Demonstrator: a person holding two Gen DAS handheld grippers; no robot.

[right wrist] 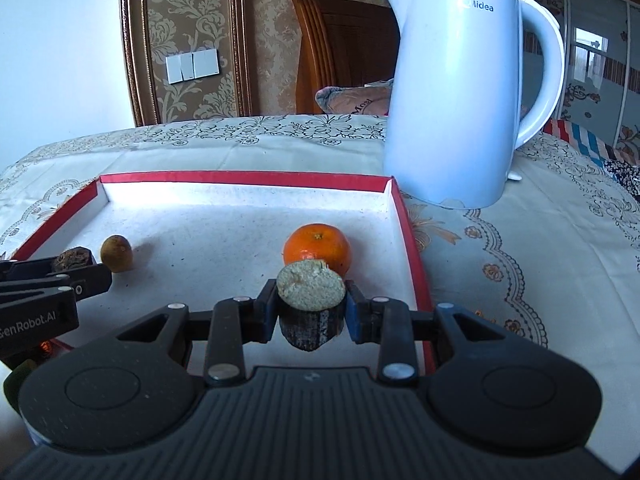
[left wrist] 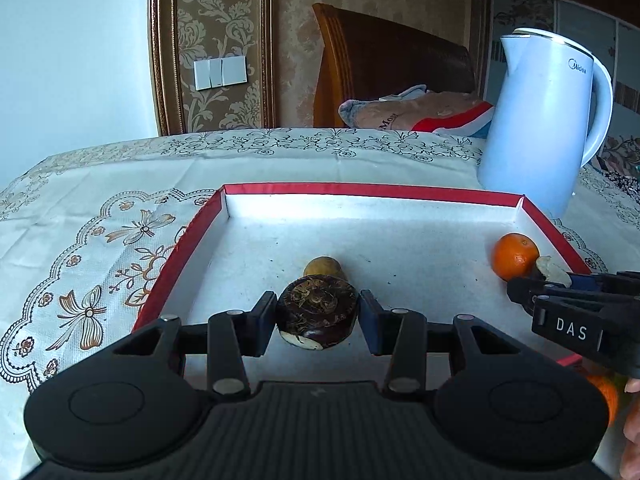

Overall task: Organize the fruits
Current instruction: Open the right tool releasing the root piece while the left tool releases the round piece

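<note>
A red-rimmed white tray lies on the table. My left gripper is shut on a dark brown mottled fruit just above the tray's near left part; it also shows in the right wrist view. A small brown kiwi-like fruit lies right behind it. My right gripper is shut on a dark fruit piece with a pale cut face, low over the tray's right side. An orange tangerine sits just behind it.
A white Midea kettle stands on the embroidered tablecloth beyond the tray's far right corner. More orange and green fruit shows at the near edge outside the tray. A wooden headboard and bedding stand behind the table.
</note>
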